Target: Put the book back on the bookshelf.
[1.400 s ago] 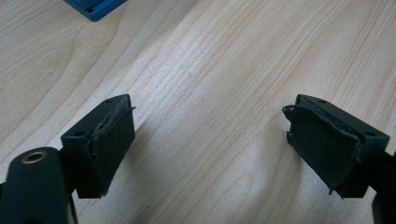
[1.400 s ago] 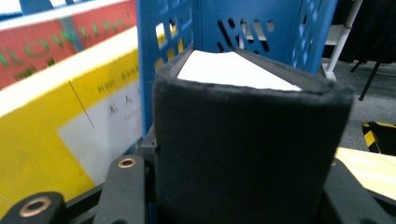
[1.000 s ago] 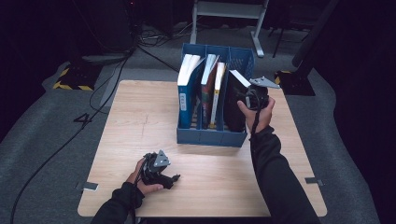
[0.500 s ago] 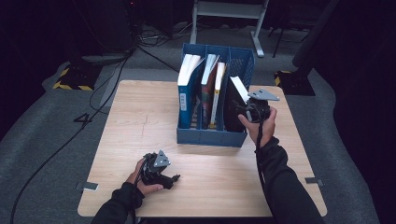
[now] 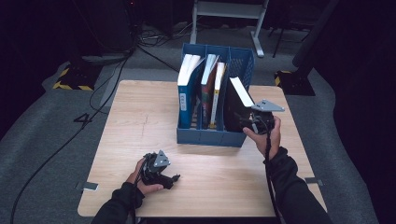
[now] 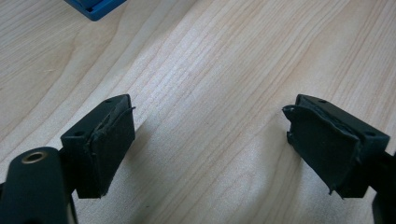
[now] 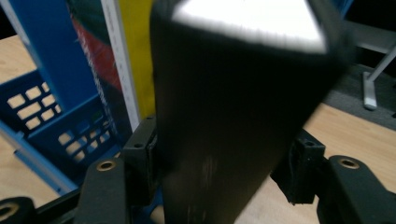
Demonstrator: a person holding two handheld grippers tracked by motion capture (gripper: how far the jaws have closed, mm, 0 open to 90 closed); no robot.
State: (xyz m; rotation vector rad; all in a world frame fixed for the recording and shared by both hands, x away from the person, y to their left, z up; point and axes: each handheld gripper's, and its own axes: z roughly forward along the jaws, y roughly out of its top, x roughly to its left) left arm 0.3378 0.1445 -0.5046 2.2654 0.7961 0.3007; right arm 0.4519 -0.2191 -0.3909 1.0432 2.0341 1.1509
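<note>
- Pale wood tabletop [image 5: 140, 121] lies under our left tongs [image 6: 210, 144], which rest spread wide with nothing between them.
- Our right tongs [image 7: 219, 163] have just been opening around the black book [image 5: 236, 109]; the left pad looks close against it, and we cannot tell whether the right one touches.
- It now stands tilted in the right slot of the blue file rack [image 5: 212, 137], so placing looks nearly done.
- Blur hides its lower edge.
</note>
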